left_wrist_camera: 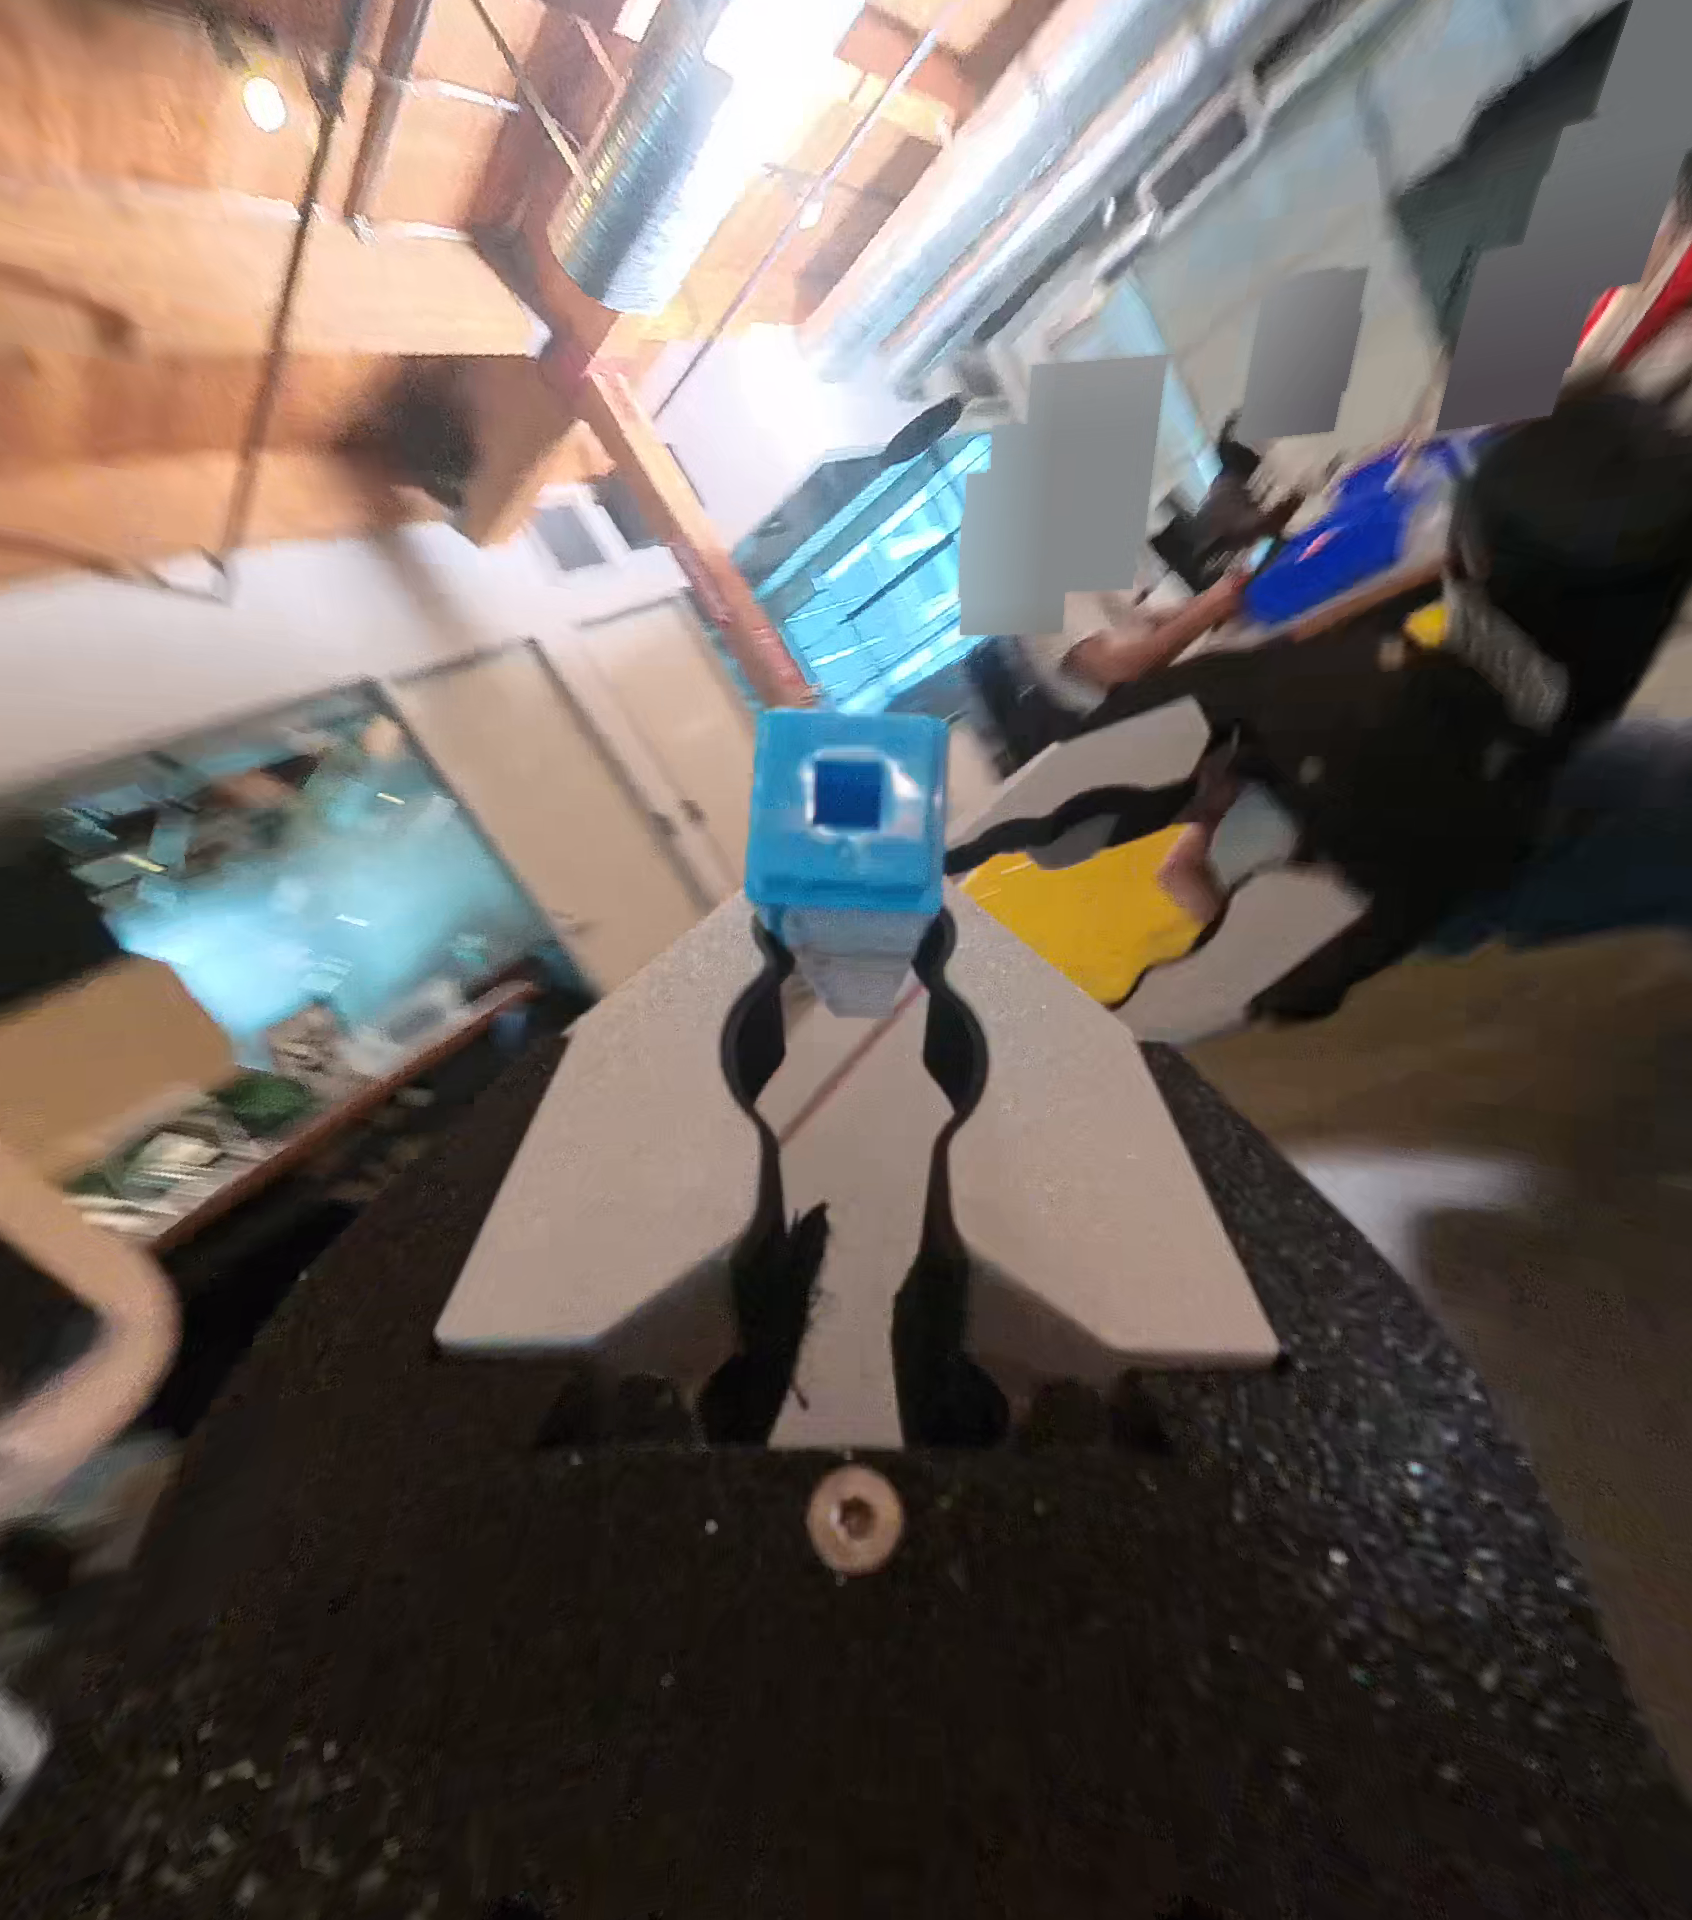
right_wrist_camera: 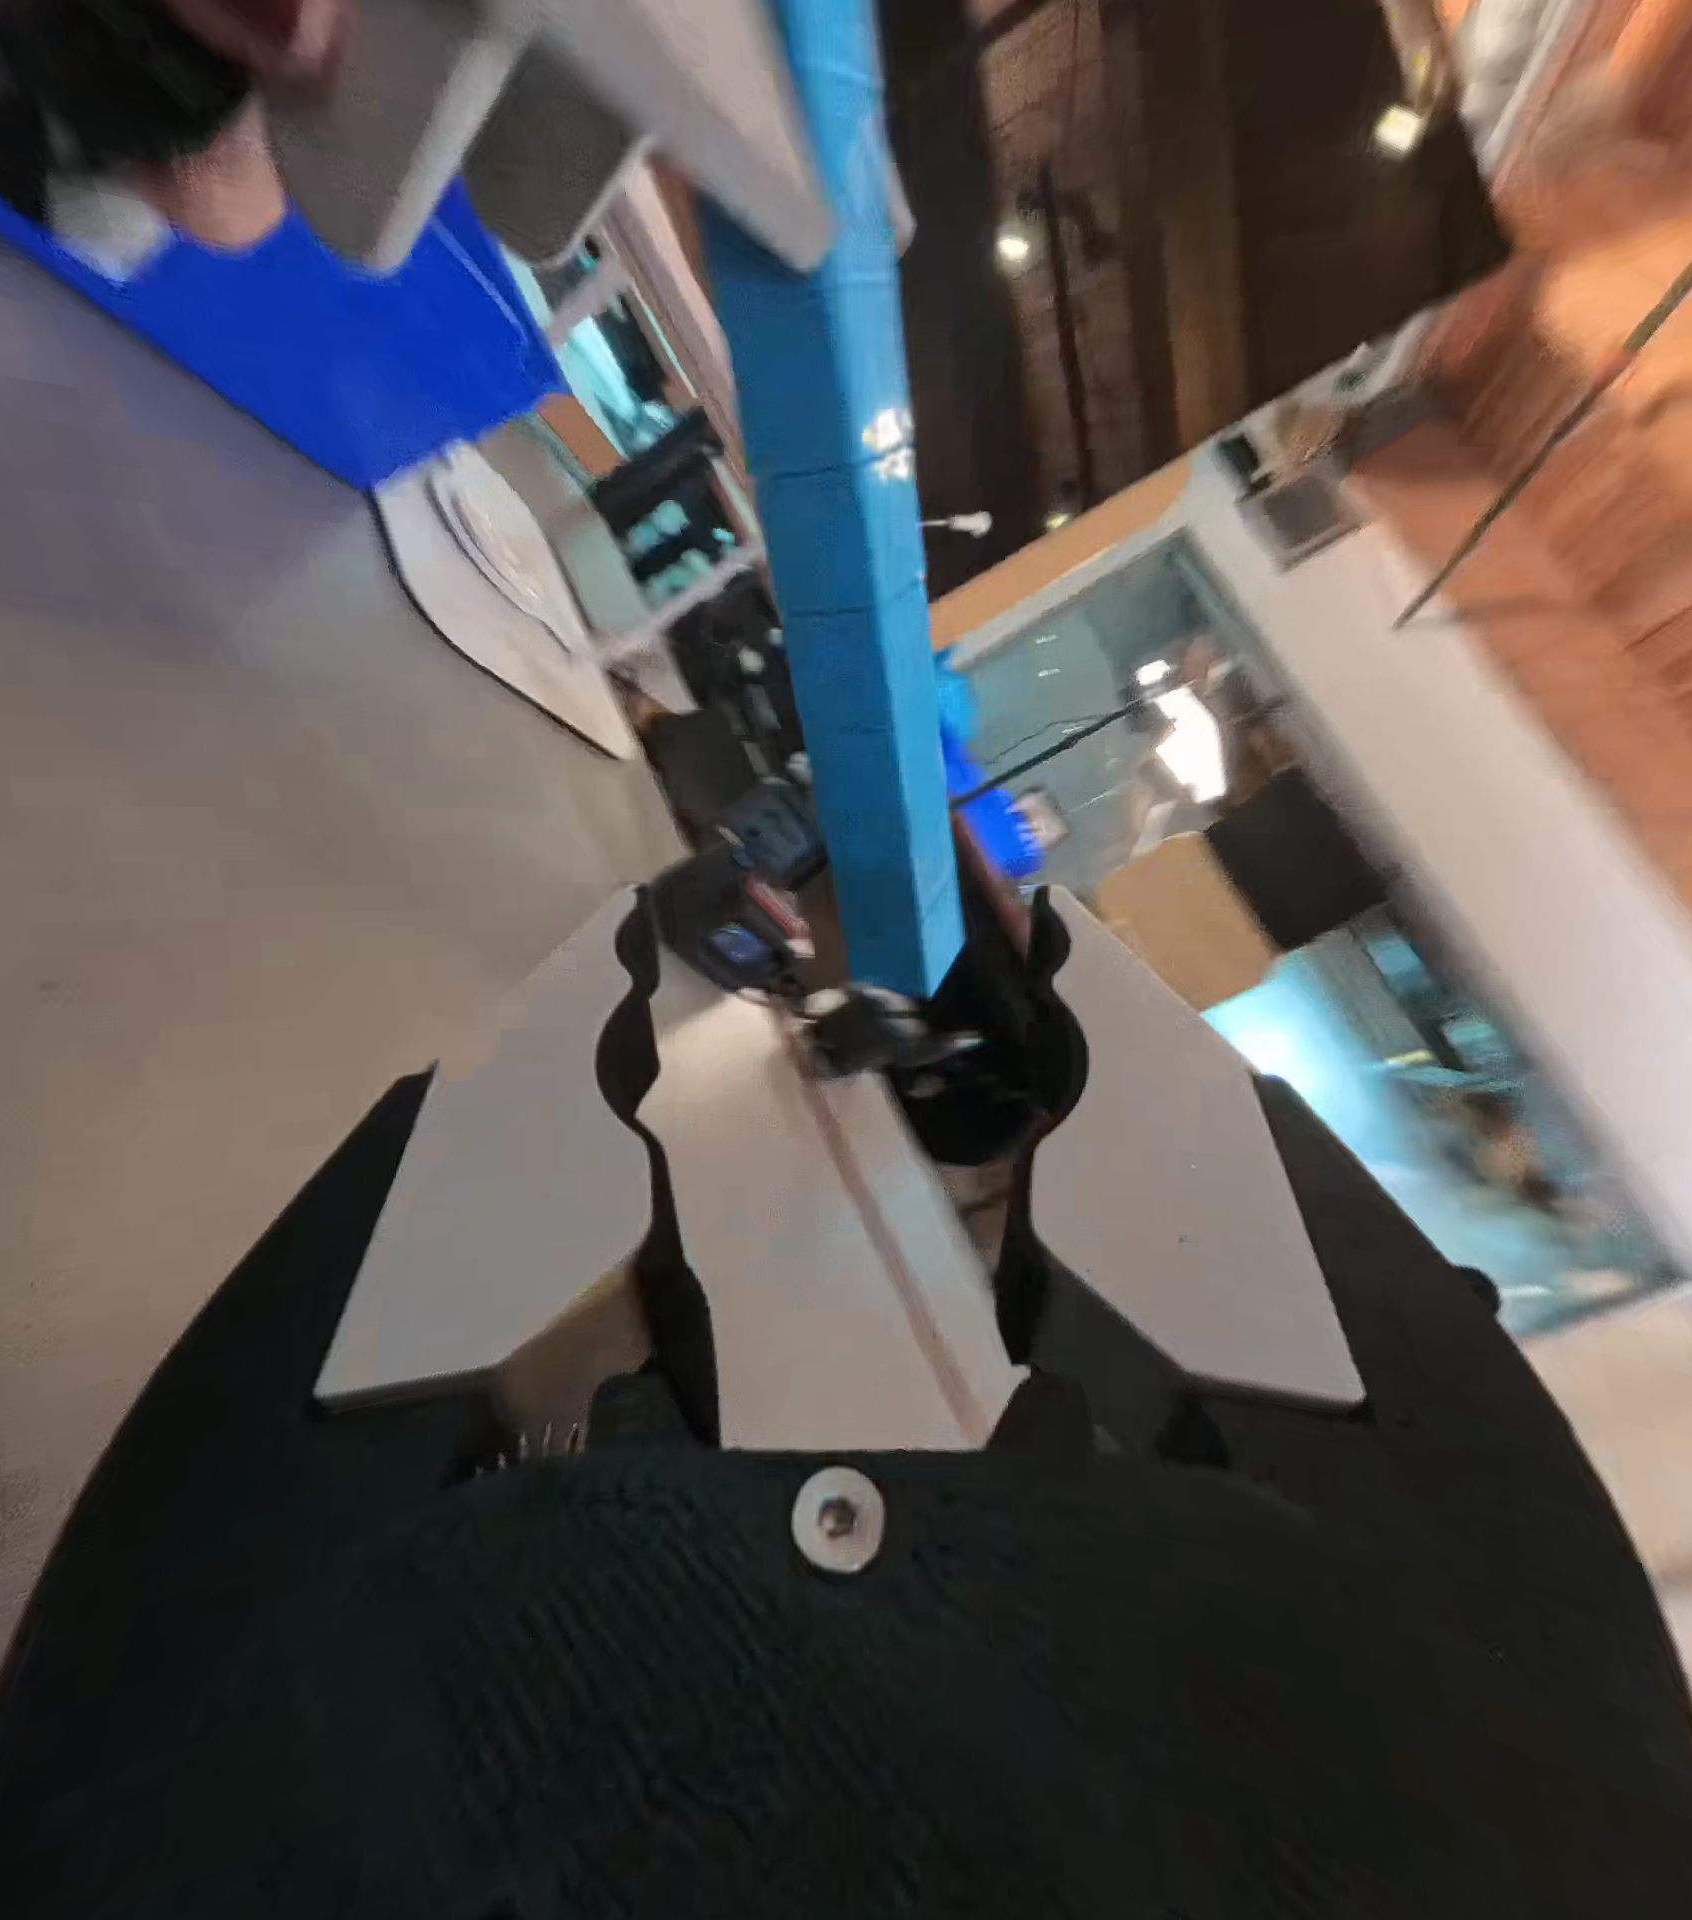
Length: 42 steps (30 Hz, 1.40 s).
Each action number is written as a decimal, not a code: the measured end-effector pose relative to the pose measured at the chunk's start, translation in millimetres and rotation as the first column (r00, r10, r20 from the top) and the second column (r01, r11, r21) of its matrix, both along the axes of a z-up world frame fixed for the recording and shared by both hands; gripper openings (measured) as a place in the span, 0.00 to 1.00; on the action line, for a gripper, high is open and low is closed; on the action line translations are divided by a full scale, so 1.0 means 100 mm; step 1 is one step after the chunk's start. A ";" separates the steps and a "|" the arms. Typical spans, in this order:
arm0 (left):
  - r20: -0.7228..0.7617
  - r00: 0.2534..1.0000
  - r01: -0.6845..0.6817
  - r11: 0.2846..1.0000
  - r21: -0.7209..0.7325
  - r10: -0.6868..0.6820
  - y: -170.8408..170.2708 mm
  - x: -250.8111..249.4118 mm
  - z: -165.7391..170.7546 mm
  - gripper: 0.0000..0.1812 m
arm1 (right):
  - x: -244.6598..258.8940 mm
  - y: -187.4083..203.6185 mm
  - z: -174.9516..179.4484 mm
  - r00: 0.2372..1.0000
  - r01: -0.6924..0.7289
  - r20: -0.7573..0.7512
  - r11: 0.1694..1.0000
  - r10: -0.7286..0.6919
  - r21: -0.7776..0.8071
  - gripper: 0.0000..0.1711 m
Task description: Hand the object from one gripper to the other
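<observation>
A long light-blue square bar point(right_wrist_camera: 847, 623) is the object. My left gripper point(left_wrist_camera: 847, 935) is shut on it, and in the left wrist view I see the bar end-on point(left_wrist_camera: 847, 810), with a dark square hole in its end face. In the right wrist view the left gripper's grey fingers point(right_wrist_camera: 717, 135) hold the bar near the top. The bar's lower end reaches down between the fingertips of my right gripper point(right_wrist_camera: 842, 914), nearer the right finger. The right gripper is open, and I cannot tell whether it touches the bar. It also shows in the left wrist view point(left_wrist_camera: 1133, 862), to the right of the bar.
Both views are tilted and motion-blurred. A pale table surface point(right_wrist_camera: 94, 831) with a blue bin point(right_wrist_camera: 302, 343) lies to the left. A yellow thing point(left_wrist_camera: 1081, 925) sits behind the right gripper's fingers. People sit at a table far right point(left_wrist_camera: 1341, 582). Shelves and glass partitions lie beyond.
</observation>
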State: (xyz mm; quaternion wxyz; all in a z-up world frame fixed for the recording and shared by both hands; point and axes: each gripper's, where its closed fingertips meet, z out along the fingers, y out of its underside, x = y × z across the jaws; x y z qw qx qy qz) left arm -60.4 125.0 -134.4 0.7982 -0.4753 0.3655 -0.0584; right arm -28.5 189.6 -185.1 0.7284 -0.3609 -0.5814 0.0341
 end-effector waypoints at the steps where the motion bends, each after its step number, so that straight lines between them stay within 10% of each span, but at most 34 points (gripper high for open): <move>1: -0.079 0.994 -0.064 0.995 0.073 0.069 0.00 0.01 -0.02 0.11 | -0.01 0.00 -0.02 0.998 -0.046 -0.038 0.988 0.040 -0.150 0.41; 3: -0.231 0.946 -0.174 0.958 0.230 0.228 0.01 0.04 -0.07 0.10 | -0.02 0.03 -0.02 0.983 -0.151 -0.162 0.873 0.084 -0.463 0.39; 6: -0.425 0.779 -0.236 0.844 0.481 0.460 0.02 0.14 -0.21 0.11 | -0.03 0.03 0.15 0.869 -0.467 -0.491 0.419 0.055 -0.779 0.38; 10: -0.599 0.548 -0.099 0.756 0.647 0.584 0.04 0.36 -0.55 0.11 | -0.08 -0.19 0.15 0.754 -0.625 -0.656 -0.274 0.029 -0.730 0.40; 13: -0.643 0.477 -0.017 0.737 0.675 0.600 0.03 0.49 -0.68 0.11 | -0.16 -0.35 0.07 0.757 -0.559 -0.652 -0.479 0.038 -0.677 0.36; 18: -0.617 0.656 -0.093 0.857 0.507 0.436 0.04 0.50 -0.66 0.23 | -0.16 -0.32 0.05 0.747 -0.572 -0.665 -0.506 0.005 -0.646 0.13; 21: -0.514 0.811 -0.187 0.957 0.221 0.278 0.18 0.35 -0.67 0.45 | -0.09 -0.22 0.16 0.720 -0.645 -0.694 -0.362 0.009 -0.673 0.12; 26: -0.134 0.991 -0.061 0.944 -0.324 0.018 0.31 0.14 -0.73 0.43 | 0.20 -0.03 0.55 0.530 -0.844 -0.848 -0.107 -0.016 -0.526 0.12; 31: 0.558 0.788 0.585 0.596 -0.549 -0.260 0.13 0.29 -0.50 0.54 | 0.41 -0.03 0.76 0.378 -0.925 -0.926 0.036 0.016 -0.377 0.12; 42: 0.597 0.737 0.658 0.540 -0.525 -0.317 0.01 0.54 -0.53 0.11 | 0.28 -0.30 0.79 0.396 -0.915 -0.906 0.149 0.150 -0.375 0.12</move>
